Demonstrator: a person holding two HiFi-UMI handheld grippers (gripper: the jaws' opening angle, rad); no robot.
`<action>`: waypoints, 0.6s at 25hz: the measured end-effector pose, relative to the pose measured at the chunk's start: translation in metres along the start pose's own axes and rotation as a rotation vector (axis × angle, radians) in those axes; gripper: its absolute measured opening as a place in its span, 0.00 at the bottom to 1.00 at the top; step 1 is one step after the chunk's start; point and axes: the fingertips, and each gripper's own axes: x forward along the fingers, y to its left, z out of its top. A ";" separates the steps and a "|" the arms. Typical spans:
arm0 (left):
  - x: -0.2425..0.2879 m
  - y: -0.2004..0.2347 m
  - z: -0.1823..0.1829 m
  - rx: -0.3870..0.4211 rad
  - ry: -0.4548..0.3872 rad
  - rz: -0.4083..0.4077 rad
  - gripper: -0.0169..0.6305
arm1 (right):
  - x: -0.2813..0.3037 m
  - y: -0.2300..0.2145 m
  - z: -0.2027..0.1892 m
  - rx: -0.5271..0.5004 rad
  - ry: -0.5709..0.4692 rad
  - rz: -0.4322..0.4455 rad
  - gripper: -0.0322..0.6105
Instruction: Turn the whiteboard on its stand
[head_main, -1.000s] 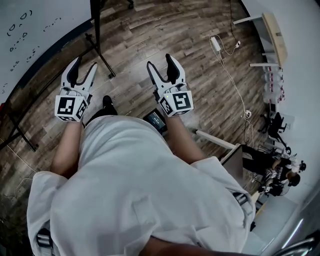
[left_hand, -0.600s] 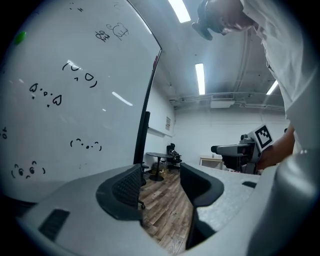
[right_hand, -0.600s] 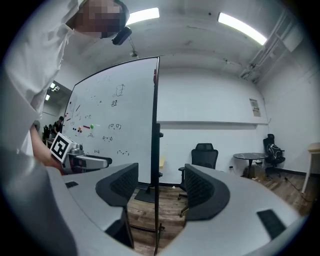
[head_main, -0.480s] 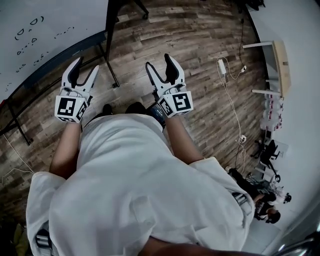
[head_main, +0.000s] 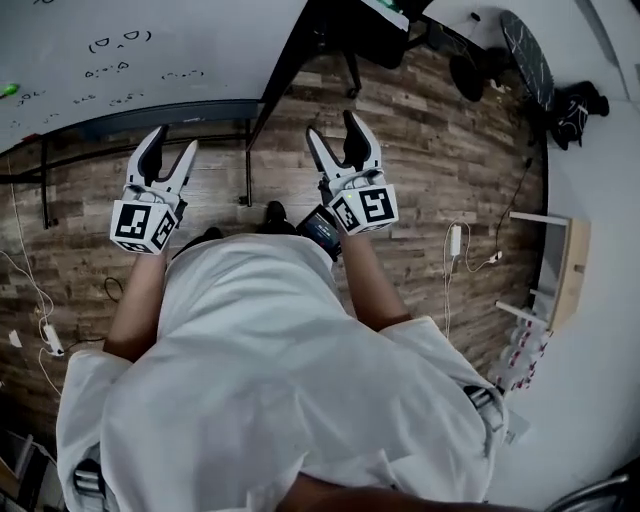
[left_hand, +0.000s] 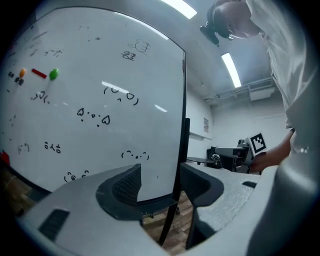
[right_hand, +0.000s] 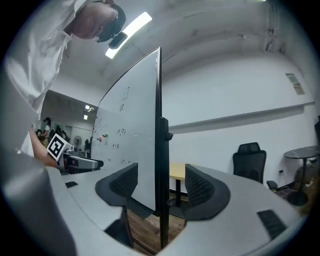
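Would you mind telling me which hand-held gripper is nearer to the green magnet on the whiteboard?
Left. The left hand-held gripper faces the whiteboard on its written side, the green magnet up to its left; the right hand-held gripper faces the board's opposite edge.

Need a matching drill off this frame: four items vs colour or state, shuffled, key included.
Column 1:
1. whiteboard
2. floor
3. office chair
4. right gripper

Column 2:
A. black
B. jaws apart, nothing gripped
C. white, scribbled on
D. brown planks

Pairs: 1-C, 2-D, 3-A, 4-B
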 end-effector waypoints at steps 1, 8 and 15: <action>-0.001 0.000 0.004 -0.003 -0.011 0.036 0.39 | 0.011 -0.004 0.003 -0.002 -0.009 0.039 0.50; -0.013 -0.004 0.021 0.018 -0.039 0.237 0.39 | 0.063 -0.017 0.019 0.021 -0.053 0.273 0.51; -0.051 -0.007 0.026 0.034 -0.055 0.437 0.39 | 0.102 -0.013 0.010 0.050 -0.027 0.461 0.52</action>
